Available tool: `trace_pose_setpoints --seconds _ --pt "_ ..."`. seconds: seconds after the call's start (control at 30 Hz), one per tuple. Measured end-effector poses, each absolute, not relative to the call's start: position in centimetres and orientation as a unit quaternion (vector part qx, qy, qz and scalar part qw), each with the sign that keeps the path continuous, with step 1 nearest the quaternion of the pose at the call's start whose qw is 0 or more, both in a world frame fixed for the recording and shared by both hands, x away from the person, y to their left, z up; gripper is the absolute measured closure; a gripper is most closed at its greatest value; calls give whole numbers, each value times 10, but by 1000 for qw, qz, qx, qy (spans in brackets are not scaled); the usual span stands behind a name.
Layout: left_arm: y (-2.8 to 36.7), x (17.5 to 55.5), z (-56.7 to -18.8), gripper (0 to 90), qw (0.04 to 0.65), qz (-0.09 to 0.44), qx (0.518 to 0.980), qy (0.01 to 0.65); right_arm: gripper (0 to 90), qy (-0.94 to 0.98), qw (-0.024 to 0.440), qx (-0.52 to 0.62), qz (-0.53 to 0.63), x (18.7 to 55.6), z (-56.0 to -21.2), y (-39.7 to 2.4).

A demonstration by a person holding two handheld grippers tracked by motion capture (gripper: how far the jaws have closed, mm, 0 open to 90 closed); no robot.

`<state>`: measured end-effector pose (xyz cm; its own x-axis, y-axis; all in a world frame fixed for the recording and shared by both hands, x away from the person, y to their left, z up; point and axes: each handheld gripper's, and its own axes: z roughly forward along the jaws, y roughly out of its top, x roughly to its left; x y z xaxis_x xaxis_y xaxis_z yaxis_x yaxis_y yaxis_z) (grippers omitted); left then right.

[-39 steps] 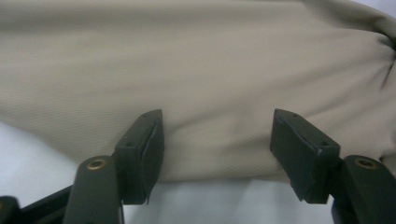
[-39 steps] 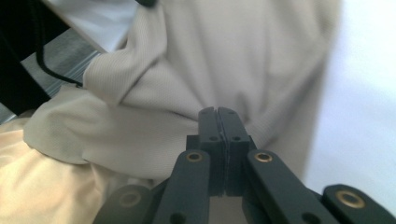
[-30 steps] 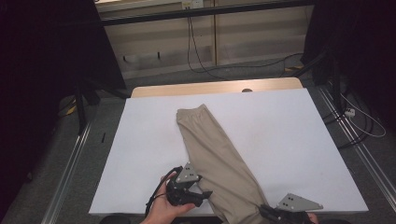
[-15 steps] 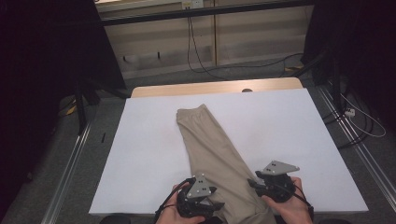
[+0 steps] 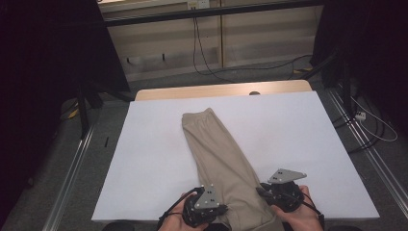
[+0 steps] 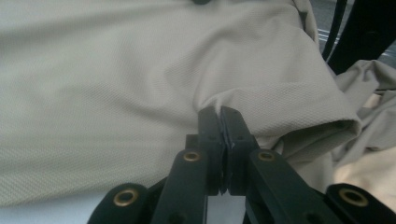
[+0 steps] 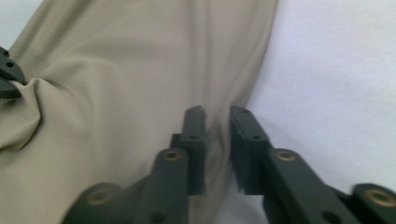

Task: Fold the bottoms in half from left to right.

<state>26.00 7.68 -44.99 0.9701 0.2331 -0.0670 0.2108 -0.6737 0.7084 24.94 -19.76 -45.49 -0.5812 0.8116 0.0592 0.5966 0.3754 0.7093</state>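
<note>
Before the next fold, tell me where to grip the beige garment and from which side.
Grip the beige garment at its near end, one gripper on each long edge, coming in from the near side of the table. That end lies closest, and the folded edges bunch readily: the left gripper already pinches a fold, the right gripper straddles the opposite edge.

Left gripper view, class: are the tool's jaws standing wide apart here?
No, the left tool has its jaws pressed together, pinching a fold of the beige garment.

Left claw (image 5: 226, 208) and right claw (image 5: 260, 190): black bodies, grey three-cornered top plates, thin black cables. Black jaw arms with brass rivets. Bare hands, no sleeves visible.
</note>
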Motion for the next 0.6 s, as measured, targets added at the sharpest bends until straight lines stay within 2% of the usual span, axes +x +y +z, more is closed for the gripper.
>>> trace_pose_setpoints --seconds 0.03,0.17,0.33,0.37,0.6 --pt "81 261 -449 886 384 7 915 122 878 815 138 432 361 247 -455 -198" --pt "88 260 -447 887 378 6 917 123 886 815 146 432 357 241 -454 -196" --pt "101 264 -447 888 372 -10 919 128 888 812 130 437 363 228 -453 -198" --pt "101 265 -447 888 371 -11 920 127 889 810 113 439 371 221 -453 -199" --pt "106 260 -446 888 369 -33 920 125 890 809 96 435 383 195 -454 -196"
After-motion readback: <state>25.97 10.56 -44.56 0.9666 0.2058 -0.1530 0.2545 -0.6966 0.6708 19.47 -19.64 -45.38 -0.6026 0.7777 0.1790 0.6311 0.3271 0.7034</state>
